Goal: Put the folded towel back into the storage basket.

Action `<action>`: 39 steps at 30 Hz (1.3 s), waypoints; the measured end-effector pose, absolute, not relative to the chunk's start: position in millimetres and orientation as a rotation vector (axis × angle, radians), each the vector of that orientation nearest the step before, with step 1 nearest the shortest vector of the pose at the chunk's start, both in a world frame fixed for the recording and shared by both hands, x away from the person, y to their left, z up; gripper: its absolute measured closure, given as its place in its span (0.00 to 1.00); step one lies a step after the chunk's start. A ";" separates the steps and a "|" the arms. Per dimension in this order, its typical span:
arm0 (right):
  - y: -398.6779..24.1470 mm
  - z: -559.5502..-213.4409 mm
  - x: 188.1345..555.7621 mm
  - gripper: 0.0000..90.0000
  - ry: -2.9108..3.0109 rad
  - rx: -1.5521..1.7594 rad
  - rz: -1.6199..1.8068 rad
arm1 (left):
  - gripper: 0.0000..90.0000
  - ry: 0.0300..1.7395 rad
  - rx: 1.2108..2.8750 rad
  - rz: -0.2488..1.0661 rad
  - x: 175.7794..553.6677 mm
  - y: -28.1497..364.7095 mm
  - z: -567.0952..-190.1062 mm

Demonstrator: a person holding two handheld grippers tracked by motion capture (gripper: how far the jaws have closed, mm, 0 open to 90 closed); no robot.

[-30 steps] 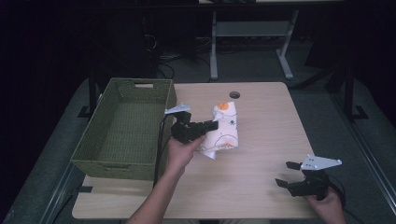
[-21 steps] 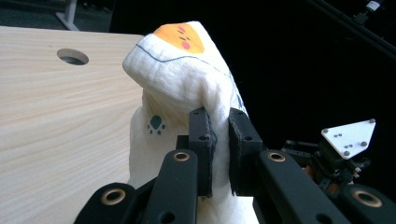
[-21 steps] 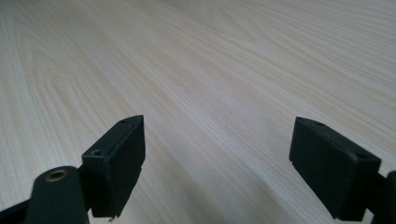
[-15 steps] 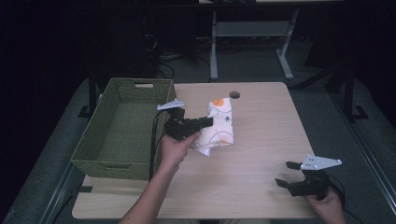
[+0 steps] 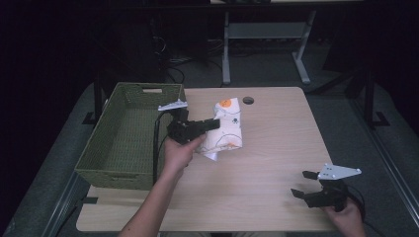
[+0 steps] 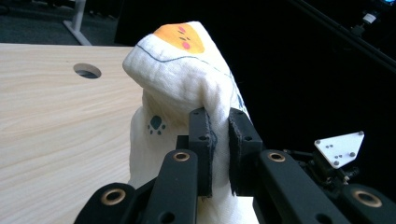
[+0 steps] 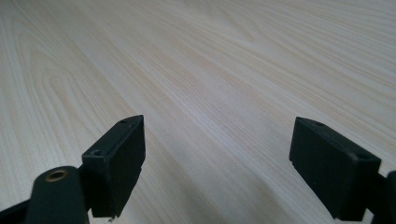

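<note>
A white cloth [image 5: 228, 132] printed with small figures and an orange patch hangs bunched over the middle of the wooden table [image 5: 276, 143]. My left gripper [image 5: 214, 124] is shut on a fold of it and holds it lifted. In the left gripper view, the jaws of that gripper [image 6: 219, 122] pinch the fabric, and the cloth [image 6: 173, 60] rises above them. My right gripper [image 5: 300, 183] rests near the table's front right corner, held by a hand. It stands open, and the right gripper view has bare wood between the pads of the gripper [image 7: 219, 154].
A green woven basket [image 5: 99, 143] stands on the table's left side, just left of my left hand. A round cable hole [image 5: 248, 100] sits near the far edge. Dark floor and a desk frame lie beyond the table.
My left gripper has carried the cloth slightly up and left, toward the basket. The right gripper has stayed where it was.
</note>
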State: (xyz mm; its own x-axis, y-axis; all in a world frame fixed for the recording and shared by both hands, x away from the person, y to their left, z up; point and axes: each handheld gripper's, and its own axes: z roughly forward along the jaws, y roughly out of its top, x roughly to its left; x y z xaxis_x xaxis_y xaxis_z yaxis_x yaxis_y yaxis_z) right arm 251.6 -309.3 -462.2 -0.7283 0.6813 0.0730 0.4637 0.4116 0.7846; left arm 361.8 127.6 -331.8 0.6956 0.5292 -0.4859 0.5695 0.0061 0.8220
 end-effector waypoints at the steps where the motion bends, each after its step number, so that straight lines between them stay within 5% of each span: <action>1: -309.2 -462.3 251.8 0.20 2.412 1.004 1.216 | 0.91 0.913 1.629 -0.039 362.6 132.2 -329.1; 39: -306.8 -463.5 252.9 0.20 2.421 1.013 1.202 | 0.91 0.996 1.558 0.010 369.4 202.5 -301.5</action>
State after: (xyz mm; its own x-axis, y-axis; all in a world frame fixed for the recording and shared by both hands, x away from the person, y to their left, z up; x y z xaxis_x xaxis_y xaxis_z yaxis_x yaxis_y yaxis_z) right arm 252.9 -306.8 -463.5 -0.7255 0.6840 0.0761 0.4741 0.4166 0.7757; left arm 369.4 202.5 -301.5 0.6304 0.5837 -0.5118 0.5731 0.0948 0.8140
